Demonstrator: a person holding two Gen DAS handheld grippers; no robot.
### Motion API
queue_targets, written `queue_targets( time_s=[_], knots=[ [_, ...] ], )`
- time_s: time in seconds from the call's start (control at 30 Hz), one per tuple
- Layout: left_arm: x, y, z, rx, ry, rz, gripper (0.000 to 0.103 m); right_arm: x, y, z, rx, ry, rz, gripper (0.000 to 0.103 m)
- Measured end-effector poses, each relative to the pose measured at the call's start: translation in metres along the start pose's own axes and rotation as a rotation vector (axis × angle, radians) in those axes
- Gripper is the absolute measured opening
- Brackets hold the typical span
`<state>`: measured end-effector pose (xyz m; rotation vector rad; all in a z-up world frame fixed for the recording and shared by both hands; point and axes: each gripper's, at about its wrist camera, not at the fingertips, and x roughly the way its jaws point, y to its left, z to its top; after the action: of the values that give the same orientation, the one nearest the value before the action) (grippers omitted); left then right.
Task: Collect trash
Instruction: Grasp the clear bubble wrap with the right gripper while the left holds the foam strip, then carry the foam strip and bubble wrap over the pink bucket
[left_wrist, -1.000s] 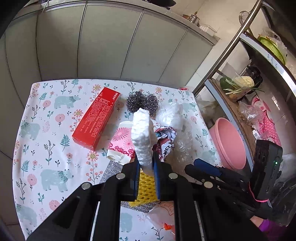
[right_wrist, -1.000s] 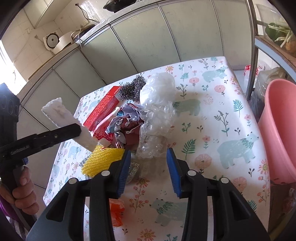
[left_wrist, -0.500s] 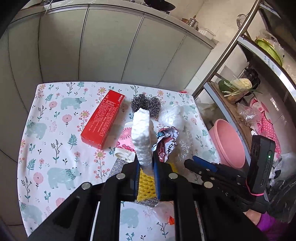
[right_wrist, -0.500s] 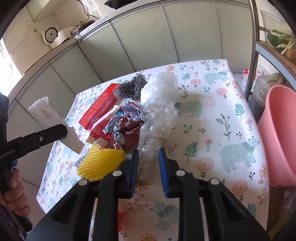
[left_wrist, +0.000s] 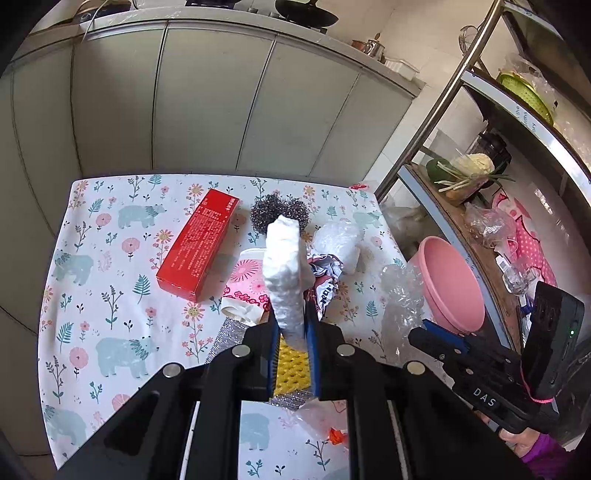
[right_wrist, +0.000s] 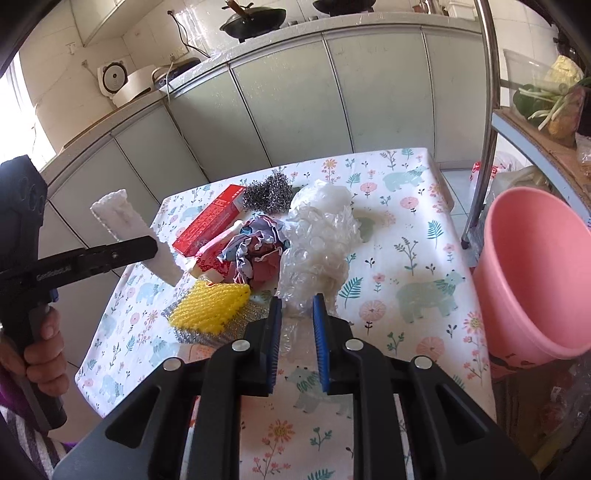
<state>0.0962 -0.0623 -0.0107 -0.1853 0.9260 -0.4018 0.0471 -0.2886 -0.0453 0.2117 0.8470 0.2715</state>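
Left tongs clamped on white foam strip, standing upright over the surface. Red box toward the far-left corner, steel scourer near the far edge. Right tongs pinching bubble wrap at the right edge.

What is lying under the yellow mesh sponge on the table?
Under the yellow mesh sponge lies a flat silver glittery pad, showing at its near edges. Its middle is covered, so anything else beneath cannot be seen.
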Motion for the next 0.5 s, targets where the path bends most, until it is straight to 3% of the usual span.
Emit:
queue_targets(
  time_s=[0.5],
  knots=[
    [-0.004,-0.023,0.004,0.034,-0.013,-0.005,0.012,-0.032,0.002,-0.004,-0.049,-0.102,-0.018,0.017]
  ],
)
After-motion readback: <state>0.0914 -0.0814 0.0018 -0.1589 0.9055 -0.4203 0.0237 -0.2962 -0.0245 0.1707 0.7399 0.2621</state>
